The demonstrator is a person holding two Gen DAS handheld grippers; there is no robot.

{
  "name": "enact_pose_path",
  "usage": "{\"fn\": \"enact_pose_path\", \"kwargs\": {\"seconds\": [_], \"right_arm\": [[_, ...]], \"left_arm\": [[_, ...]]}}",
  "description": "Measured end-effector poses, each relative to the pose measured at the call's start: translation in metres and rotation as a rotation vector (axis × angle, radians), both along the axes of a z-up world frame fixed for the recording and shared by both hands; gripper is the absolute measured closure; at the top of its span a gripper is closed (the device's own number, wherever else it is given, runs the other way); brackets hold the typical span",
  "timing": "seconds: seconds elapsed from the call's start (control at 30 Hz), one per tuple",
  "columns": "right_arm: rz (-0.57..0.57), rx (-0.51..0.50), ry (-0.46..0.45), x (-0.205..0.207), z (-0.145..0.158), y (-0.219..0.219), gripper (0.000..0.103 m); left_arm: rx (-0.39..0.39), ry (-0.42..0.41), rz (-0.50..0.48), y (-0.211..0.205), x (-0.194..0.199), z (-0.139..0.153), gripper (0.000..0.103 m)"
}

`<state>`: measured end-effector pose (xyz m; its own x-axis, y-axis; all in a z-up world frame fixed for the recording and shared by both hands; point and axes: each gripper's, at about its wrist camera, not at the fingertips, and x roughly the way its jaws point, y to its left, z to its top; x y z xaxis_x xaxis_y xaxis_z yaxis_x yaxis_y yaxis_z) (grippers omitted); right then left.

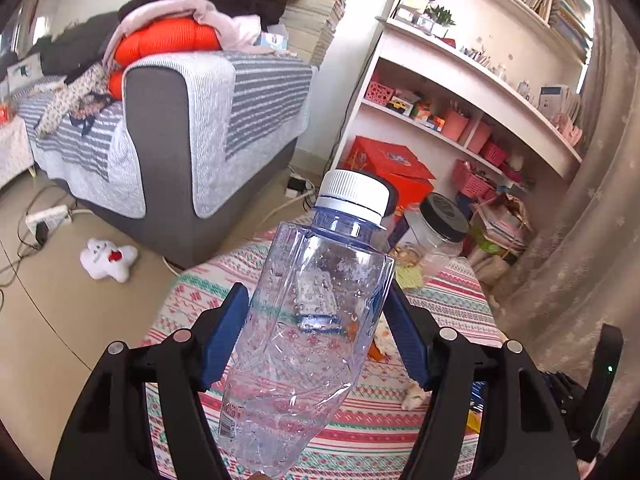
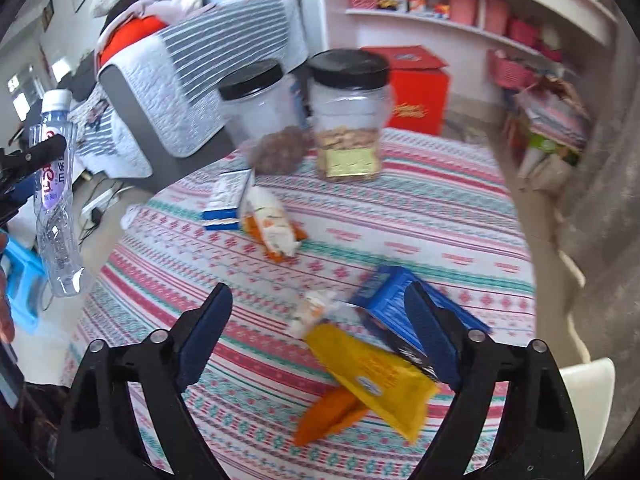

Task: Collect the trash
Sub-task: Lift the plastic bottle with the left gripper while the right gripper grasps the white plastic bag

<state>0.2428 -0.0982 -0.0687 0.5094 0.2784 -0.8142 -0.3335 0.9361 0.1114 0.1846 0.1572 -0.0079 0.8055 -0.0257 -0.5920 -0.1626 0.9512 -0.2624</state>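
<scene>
The crumpled bottle [image 1: 316, 320] is clear glossy plastic, the desk [image 2: 420, 216] wears woven patterned cloth, wrappers [image 2: 372, 372] shiny.

Right tongs [image 2: 318, 344] spread wide above yellow wrapper [image 2: 376, 376].

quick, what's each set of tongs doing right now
Left tongs: closed on the empty plastic bottle.
Right tongs: open, holding nothing, over the yellow wrapper.

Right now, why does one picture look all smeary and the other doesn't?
Right wrist view: motion blur smears the jars and yellow wrapper. Left wrist view: sharp, with the crumpled bottle in the left tool crisp; both views bend at the edges.
</scene>
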Motion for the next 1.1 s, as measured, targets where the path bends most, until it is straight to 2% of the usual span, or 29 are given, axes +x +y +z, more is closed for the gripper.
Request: {"fn": "enact_pose_path", "kwargs": {"seconds": [0.1, 0.2, 0.27, 0.4, 0.47, 0.53, 0.6, 0.7, 0.83, 1.07, 1.1], "right_arm": [[0.031, 0.018, 0.03, 0.033, -0.013, 0.039, 0.023], [0.057, -0.009, 0.081, 0.06, -0.037, 0.074, 0.036], [0.059, -0.037, 0.106, 0.075, -0.052, 0.091, 0.04], [0.046, -0.069, 0.137, 0.095, -0.074, 0.103, 0.06], [0.025, -0.077, 0.122, 0.103, -0.078, 0.104, 0.064], [-0.01, -0.062, 0.136, 0.11, -0.081, 0.1, 0.076], [-0.03, -0.019, 0.163, 0.115, -0.082, 0.092, 0.075], [-0.031, 0.026, 0.198, 0.116, -0.08, 0.084, 0.041], [-0.009, 0.019, 0.175, 0.112, -0.074, 0.085, 0.044], [-0.038, 0.004, 0.207, 0.13, -0.093, 0.086, 0.044], [-0.043, 0.0, 0.211, 0.132, -0.096, 0.086, 0.047]], "left_arm": [[0.045, -0.069, -0.008, 0.0, -0.002, 0.014, 0.035], [0.047, -0.065, -0.008, 0.003, 0.009, 0.01, 0.035], [0.046, -0.054, -0.02, 0.004, 0.016, 0.005, 0.035], [0.067, -0.056, -0.015, 0.007, 0.023, 0.002, 0.035], [0.044, -0.05, -0.005, 0.011, 0.024, 0.0, 0.035], [0.017, -0.035, 0.001, 0.015, 0.027, -0.003, 0.035], [0.002, -0.016, 0.003, 0.017, 0.03, -0.007, 0.035], [-0.012, -0.007, 0.01, 0.019, 0.03, -0.008, 0.035], [-0.032, -0.019, 0.016, 0.022, 0.025, -0.007, 0.035], [-0.048, -0.006, 0.008, 0.022, 0.029, -0.011, 0.035], [-0.046, -0.004, 0.006, 0.021, 0.029, -0.012, 0.035]]}}
